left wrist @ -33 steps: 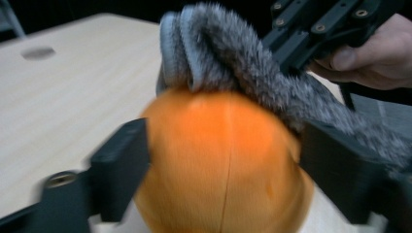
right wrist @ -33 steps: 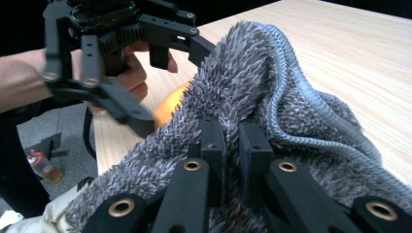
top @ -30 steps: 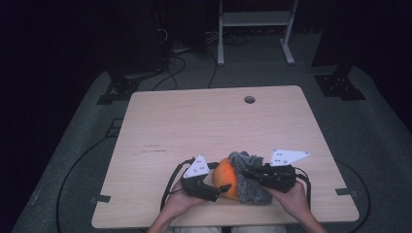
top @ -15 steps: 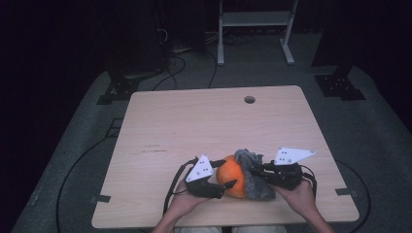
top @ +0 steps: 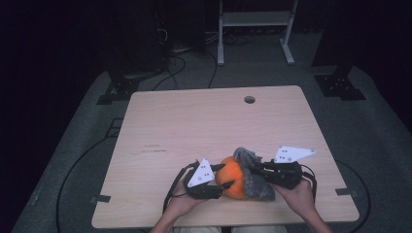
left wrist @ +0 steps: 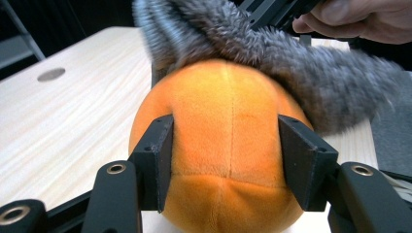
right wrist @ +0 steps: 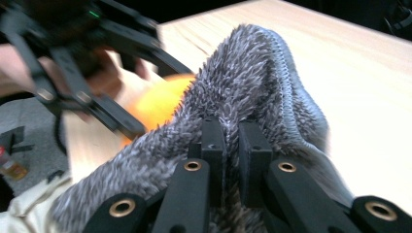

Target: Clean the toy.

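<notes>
An orange plush ball (top: 231, 177) sits near the table's front edge, between the two grippers. My left gripper (top: 219, 180) is shut on the ball (left wrist: 228, 145), one jaw pressed into each side. A grey fluffy cloth (top: 252, 174) drapes over the ball's right side and top. My right gripper (top: 253, 169) is shut on a fold of the cloth (right wrist: 252, 92), its jaws (right wrist: 232, 145) nearly together with fur pinched between them. In the right gripper view the ball (right wrist: 160, 99) shows partly under the cloth, with the left gripper (right wrist: 111, 121) beyond it.
The wooden table (top: 204, 126) has a round cable hole (top: 249, 99) at its far side. A white stand (top: 252, 19) and cables on the floor lie beyond the table. The person's hands come in at the front edge.
Both grippers have shifted slightly while holding the ball and cloth; the cloth now lies further over the ball's top and right side.
</notes>
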`<action>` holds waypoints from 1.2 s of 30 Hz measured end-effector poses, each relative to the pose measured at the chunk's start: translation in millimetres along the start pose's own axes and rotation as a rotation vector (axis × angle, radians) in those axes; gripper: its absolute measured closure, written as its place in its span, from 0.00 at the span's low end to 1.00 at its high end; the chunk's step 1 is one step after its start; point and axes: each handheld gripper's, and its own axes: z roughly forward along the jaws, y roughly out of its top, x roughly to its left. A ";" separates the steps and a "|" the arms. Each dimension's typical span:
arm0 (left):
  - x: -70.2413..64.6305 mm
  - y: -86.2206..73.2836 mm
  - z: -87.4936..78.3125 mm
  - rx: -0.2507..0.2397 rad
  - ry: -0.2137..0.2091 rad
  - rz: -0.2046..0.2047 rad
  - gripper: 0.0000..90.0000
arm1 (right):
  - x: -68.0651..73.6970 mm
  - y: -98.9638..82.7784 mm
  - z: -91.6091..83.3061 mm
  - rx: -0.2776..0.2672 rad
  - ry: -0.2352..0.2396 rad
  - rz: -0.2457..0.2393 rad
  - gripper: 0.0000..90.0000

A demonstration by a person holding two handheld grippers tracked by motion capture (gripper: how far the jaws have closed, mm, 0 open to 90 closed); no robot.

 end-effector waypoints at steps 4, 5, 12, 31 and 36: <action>10.9 4.2 -3.0 -0.033 -0.072 -0.159 0.21 | 9.5 -0.1 8.9 -0.019 0.035 0.009 0.92; 12.3 3.3 -3.7 -0.021 -0.056 -0.155 0.23 | 13.1 1.4 11.7 -0.019 0.057 0.006 0.92; 21.4 -11.2 -12.0 0.074 -0.021 -0.103 0.40 | -4.3 -11.4 17.1 0.040 0.017 0.067 0.92; 21.0 -10.6 -14.3 0.067 -0.015 -0.073 0.36 | 1.5 -16.1 23.2 0.003 0.062 0.050 0.91; 29.6 -19.6 -21.5 0.104 -0.021 -0.086 0.41 | -7.7 -27.4 30.0 0.030 0.071 0.115 0.91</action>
